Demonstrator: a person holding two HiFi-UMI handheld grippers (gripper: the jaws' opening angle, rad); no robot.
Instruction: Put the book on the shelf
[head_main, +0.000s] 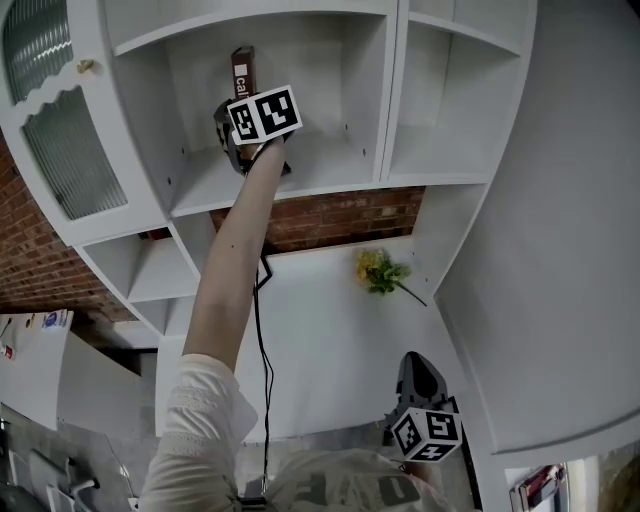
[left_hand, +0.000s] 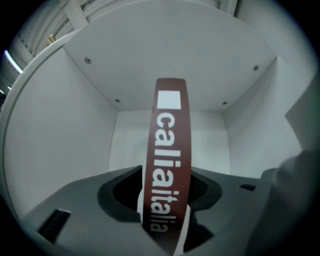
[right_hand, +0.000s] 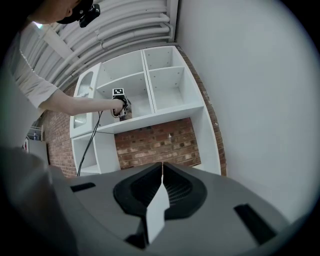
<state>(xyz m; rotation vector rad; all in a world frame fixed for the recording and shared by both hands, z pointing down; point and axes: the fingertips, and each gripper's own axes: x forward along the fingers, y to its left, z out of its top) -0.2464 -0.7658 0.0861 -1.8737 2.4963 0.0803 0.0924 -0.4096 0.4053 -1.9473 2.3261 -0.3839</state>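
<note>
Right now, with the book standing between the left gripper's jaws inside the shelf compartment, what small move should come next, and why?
Probably draw the left gripper straight back out. The book stands upright on the shelf, and the jaws seem to stand slightly off its covers, so it looks released; a sideways pull might tip it.

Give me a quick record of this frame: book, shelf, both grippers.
book: dark red spine, upright in a shelf compartment
shelf: white, open-fronted, brick wall below it
left gripper: raised into that compartment, jaws open on either side of the spine
right gripper: held low near the person's body, shut, nothing in it
other: yellow flowers on the white surface below
</note>
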